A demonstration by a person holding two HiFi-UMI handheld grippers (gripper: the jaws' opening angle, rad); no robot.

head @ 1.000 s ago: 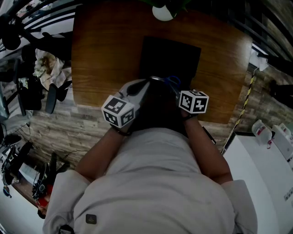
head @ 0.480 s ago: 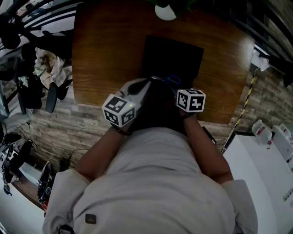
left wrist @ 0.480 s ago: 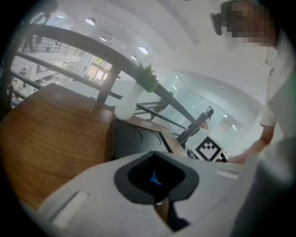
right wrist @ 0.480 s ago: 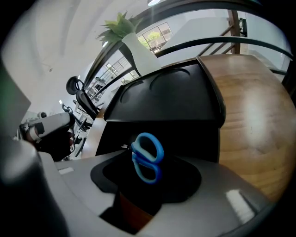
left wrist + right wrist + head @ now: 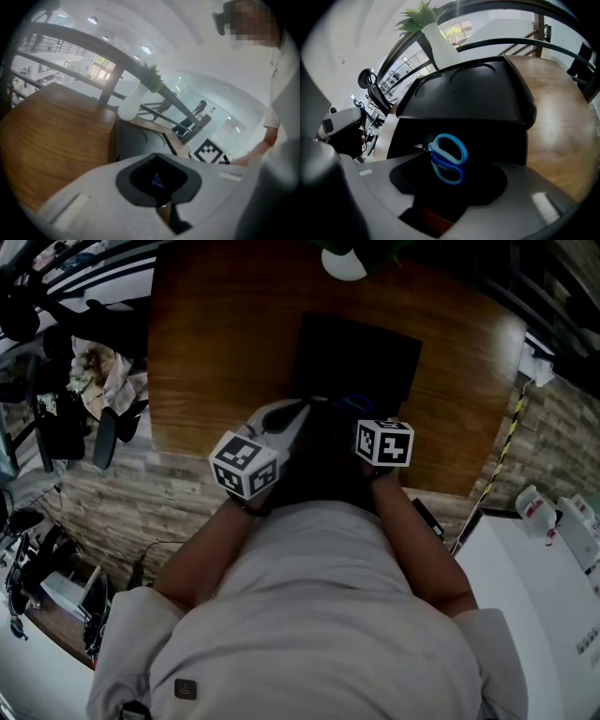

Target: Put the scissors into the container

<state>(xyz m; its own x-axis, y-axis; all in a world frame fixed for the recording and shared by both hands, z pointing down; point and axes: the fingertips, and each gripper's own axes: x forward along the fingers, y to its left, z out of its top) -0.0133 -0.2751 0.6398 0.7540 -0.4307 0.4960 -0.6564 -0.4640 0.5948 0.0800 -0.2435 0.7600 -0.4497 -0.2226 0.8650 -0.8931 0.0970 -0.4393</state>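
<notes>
The blue-handled scissors [image 5: 352, 405] hang at the near edge of the black container [image 5: 361, 343] on the wooden table. My left gripper [image 5: 302, 409] reaches in from the left and looks shut on their metal blades; in its own view only a blue speck of the scissors [image 5: 157, 180] shows between the closed jaws. My right gripper [image 5: 447, 185] has just been opening. The scissors' handle loops [image 5: 447, 159] stand between its spread jaws, and its pads are not pressing on them. In the head view its marker cube [image 5: 384, 442] hides its tips.
A white vase [image 5: 343, 261] with a green plant stands at the table's far edge behind the container. Bare wooden tabletop [image 5: 216, 352] lies left and right of it. The person's body fills the lower head view, with chairs and clutter on the floor at the left.
The right gripper's cube has shifted slightly left and away from me, closer to the blue handles. The left gripper has stayed where it was.
</notes>
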